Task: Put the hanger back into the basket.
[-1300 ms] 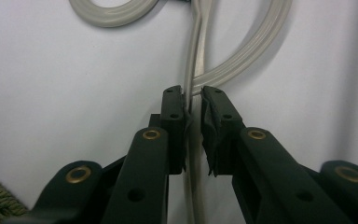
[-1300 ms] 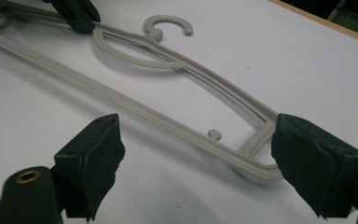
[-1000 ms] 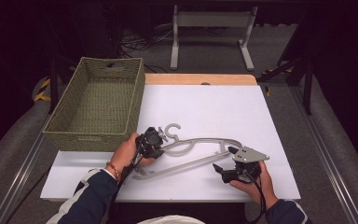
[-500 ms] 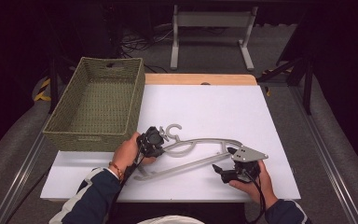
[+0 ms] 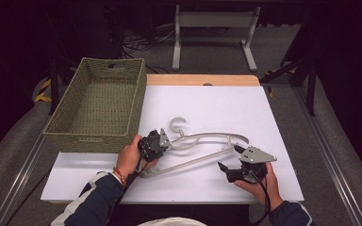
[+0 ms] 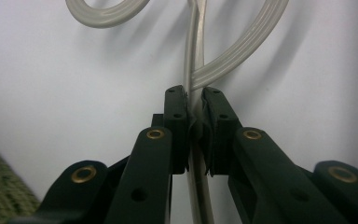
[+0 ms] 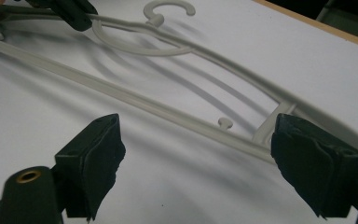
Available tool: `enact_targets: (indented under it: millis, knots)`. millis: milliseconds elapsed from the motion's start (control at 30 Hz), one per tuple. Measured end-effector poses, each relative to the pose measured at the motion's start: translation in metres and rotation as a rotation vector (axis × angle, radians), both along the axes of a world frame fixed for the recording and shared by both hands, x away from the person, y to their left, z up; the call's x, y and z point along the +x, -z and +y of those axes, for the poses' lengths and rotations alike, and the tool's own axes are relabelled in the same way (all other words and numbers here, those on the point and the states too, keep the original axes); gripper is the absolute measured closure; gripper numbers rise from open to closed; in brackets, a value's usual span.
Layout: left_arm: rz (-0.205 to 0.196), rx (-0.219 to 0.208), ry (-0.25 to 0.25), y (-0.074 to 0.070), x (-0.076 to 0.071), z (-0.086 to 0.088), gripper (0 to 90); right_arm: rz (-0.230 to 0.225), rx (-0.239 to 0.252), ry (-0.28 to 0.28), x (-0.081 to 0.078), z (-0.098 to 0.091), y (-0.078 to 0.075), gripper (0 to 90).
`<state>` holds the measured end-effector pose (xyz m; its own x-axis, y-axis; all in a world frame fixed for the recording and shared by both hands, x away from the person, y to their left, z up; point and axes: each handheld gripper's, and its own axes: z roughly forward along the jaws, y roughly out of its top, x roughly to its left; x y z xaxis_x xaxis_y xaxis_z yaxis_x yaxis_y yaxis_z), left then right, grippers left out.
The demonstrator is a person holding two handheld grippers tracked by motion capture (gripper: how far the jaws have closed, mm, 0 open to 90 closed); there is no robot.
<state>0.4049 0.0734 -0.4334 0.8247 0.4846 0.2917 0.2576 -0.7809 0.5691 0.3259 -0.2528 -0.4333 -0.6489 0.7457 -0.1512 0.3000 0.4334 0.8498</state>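
one gripper engaged: left gripper clamped on the hanger arm beside its hook, hanger flat near the worktop's front edge. right gripper wide apart, holding nothing — straddling the bar end. basket at left edge empty; no lift yet, transfer presumably remains.

A dark room, grey floor around the white table.

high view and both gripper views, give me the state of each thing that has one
hanger: lying on the table, one arm clamped
left gripper: shut on the hanger
right gripper: open, at the hanger's other end, holding nothing
basket: upright, empty
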Motion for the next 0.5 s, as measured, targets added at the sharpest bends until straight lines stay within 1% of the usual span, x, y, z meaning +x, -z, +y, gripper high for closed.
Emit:
enact_targets:
  millis: [33, 133, 167, 200, 233, 267, 300, 333, 367, 400, 433, 467, 500]
  knots:
    - [-0.029, -0.016, -0.006, -0.002, -0.002, 0.001, 81.9, -0.005, -0.002, 0.001, 0.0, 0.0, 0.0, 16.6]
    - [-0.082, -0.053, -0.015, -0.007, -0.005, 0.004, 81.9, -0.045, -0.001, 0.009, -0.003, -0.001, -0.003, 16.7]
    - [-0.098, -0.063, -0.017, -0.009, -0.006, 0.005, 81.9, -0.088, 0.012, 0.002, -0.006, -0.002, -0.007, 16.7]
    - [-0.115, -0.076, -0.019, -0.011, -0.007, 0.007, 81.9, -0.108, 0.012, 0.0, -0.008, -0.003, -0.009, 16.7]
    - [-0.124, -0.082, -0.016, -0.013, -0.007, 0.007, 81.9, -0.121, 0.017, -0.005, -0.009, -0.003, -0.011, 16.7]
    - [-0.124, -0.082, -0.016, -0.013, -0.007, 0.007, 81.9, -0.121, 0.017, -0.005, -0.009, -0.003, -0.011, 16.7]
    - [-0.143, -0.098, -0.02, -0.015, -0.009, 0.009, 81.9, -0.133, 0.034, -0.014, -0.01, -0.004, -0.012, 16.7]
    - [-0.144, -0.107, -0.021, -0.016, -0.009, 0.01, 81.9, -0.151, 0.037, -0.022, -0.012, -0.004, -0.013, 16.7]
    - [-0.148, -0.113, -0.024, -0.018, -0.009, 0.011, 82.0, -0.159, 0.033, -0.027, -0.013, -0.004, -0.014, 16.7]
    - [-0.165, -0.124, -0.027, -0.019, -0.01, 0.012, 82.0, -0.169, 0.033, -0.037, -0.014, -0.004, -0.014, 16.7]
    - [-0.165, -0.124, -0.027, -0.019, -0.01, 0.012, 81.9, -0.177, 0.029, -0.043, -0.015, -0.005, -0.015, 16.7]
    - [-0.168, -0.141, -0.03, -0.021, -0.01, 0.013, 81.9, -0.176, 0.02, -0.044, -0.015, -0.005, -0.014, 16.7]
    - [-0.188, -0.158, -0.038, -0.024, -0.012, 0.014, 81.9, -0.175, 0.016, -0.043, -0.015, -0.005, -0.014, 16.7]
